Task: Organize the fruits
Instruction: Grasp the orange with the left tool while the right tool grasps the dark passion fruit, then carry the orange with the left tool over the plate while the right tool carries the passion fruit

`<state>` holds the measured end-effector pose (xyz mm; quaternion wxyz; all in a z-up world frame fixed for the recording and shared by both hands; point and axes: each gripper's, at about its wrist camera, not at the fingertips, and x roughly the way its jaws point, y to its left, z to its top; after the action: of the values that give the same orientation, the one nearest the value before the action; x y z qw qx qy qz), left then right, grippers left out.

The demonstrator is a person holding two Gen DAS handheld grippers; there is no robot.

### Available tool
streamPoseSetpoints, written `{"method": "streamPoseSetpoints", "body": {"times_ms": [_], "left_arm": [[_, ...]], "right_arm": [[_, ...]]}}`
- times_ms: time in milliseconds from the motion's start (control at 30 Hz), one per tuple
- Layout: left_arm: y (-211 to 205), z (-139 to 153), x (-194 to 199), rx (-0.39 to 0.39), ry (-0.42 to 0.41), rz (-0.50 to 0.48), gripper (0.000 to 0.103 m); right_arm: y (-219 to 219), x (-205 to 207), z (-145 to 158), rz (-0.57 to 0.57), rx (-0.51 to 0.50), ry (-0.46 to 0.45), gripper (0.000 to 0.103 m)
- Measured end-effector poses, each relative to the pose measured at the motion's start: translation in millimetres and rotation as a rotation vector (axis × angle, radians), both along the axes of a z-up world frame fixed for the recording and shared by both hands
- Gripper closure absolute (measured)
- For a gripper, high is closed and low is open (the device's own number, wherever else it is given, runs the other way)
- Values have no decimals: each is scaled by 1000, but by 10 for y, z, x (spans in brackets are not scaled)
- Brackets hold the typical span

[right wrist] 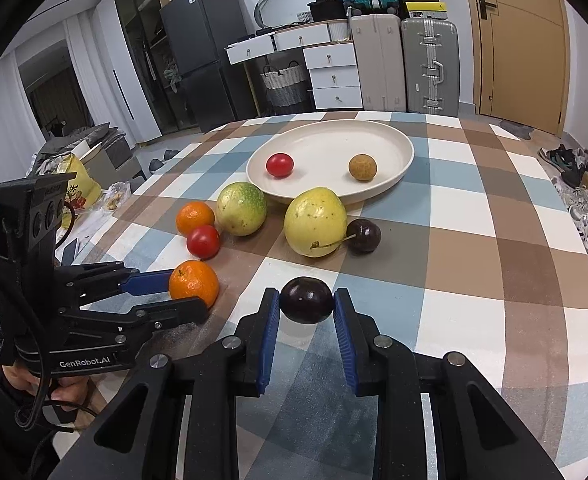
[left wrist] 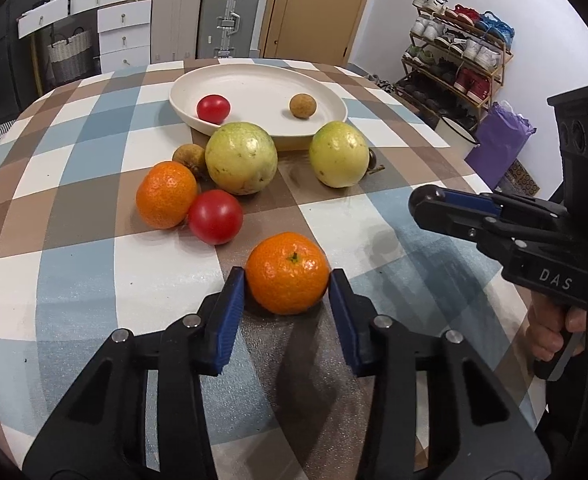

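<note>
From the left, we see the person only as a hand (right wrist: 60, 390) under the handle of the left gripper (right wrist: 186, 294), dim and cut off at the frame edge. In the left wrist view a small brown fruit (left wrist: 188, 157) sits half hidden behind the orange (left wrist: 166, 194) and the green fruit (left wrist: 241, 158), so we cannot name it. Further right, a dark cherry (left wrist: 372, 157) shows only as a sliver behind the yellow fruit (left wrist: 338, 154); the right wrist view shows that cherry (right wrist: 363, 236) whole, just beside the fruit, its stem lying across it. In the left wrist view the right gripper (left wrist: 423, 204) appears side-on, and what it carries is hidden there.

The left gripper's blue pads (left wrist: 232, 316) press both sides of the near mandarin (left wrist: 288, 273), which rests on the checked tablecloth (left wrist: 74, 272); the jaws are clamped on it at about the fruit's width. We see no gap between pad and peel.

In its own view the right gripper (right wrist: 306, 306) is clamped on a dark plum (right wrist: 305, 300), pads touching both flanks; whether the plum is clear of the cloth we cannot tell.

Behind, the white plate (right wrist: 407, 152) holds a small tomato (right wrist: 280, 165) and a brown longan (right wrist: 362, 167), well apart. A second tomato (right wrist: 202, 241) lies touching the orange.
</note>
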<state>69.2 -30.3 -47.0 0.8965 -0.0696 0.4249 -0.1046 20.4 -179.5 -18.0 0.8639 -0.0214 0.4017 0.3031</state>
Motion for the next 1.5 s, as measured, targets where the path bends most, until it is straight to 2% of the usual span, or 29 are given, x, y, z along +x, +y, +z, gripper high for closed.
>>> {"method": "streamPoseSetpoints", "body": {"times_ms": [267, 800, 1500], "left_arm": [[-18, 68, -51, 10, -47, -11, 64], [88, 458, -115, 12, -153, 28, 64], [295, 1070, 413, 80, -247, 68, 64]], "right_arm": [[-38, 16, -5, -12, 1, -5, 75], [-156, -10, 184, -24, 67, -73, 75], [-98, 386, 697, -23, 108, -149, 75]]}}
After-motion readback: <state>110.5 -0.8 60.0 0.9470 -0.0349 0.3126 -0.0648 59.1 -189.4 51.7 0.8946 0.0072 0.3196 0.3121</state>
